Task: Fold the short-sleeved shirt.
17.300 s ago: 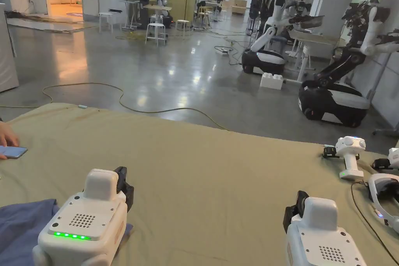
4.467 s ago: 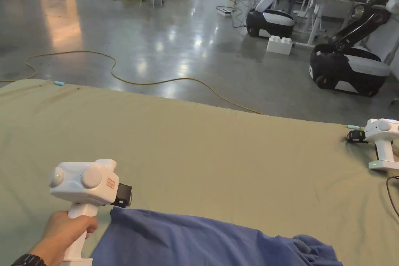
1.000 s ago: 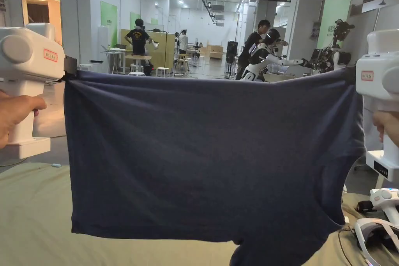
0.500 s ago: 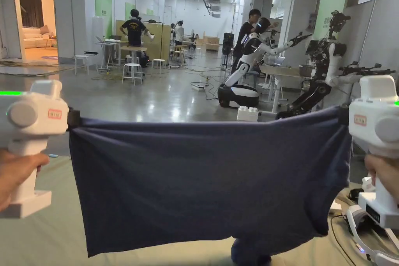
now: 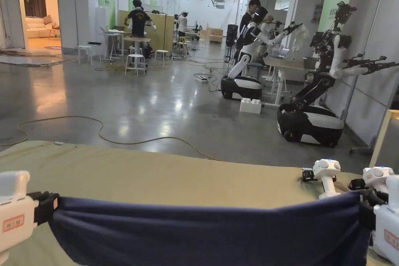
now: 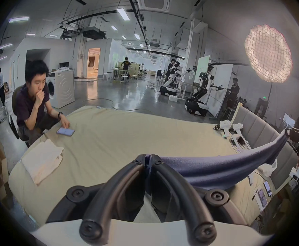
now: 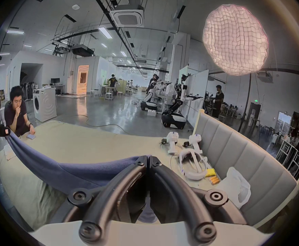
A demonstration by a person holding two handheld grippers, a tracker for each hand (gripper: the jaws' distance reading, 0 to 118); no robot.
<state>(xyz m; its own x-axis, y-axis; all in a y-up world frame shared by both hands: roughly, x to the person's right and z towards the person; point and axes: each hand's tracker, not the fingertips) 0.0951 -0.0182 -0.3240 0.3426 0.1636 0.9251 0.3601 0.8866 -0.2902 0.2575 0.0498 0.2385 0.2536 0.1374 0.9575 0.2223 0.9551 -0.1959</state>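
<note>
The dark blue short-sleeved shirt (image 5: 210,231) hangs stretched between my two grippers, low over the beige bed sheet (image 5: 163,177). My left gripper (image 5: 52,205) at the bottom left is shut on one top corner of the shirt. At the bottom right, my right gripper (image 5: 362,210) is shut on the other corner. In the left gripper view the jaws of that gripper (image 6: 148,158) pinch the shirt (image 6: 216,166), which runs off to the right gripper (image 6: 293,134). In the right gripper view the shirt (image 7: 60,168) spans from this gripper (image 7: 148,159) to the left gripper (image 7: 3,131).
Two spare white grippers (image 5: 327,175) and a white headset (image 7: 192,164) lie at the bed's right side by a grey padded headboard (image 7: 233,154). A seated person (image 6: 33,99) with a phone (image 6: 65,131) is at the left edge. A folded white cloth (image 6: 42,159) lies there.
Both grippers have come down with the stretched shirt, from chest height to just above the bed. The head camera's view has shifted as well.
</note>
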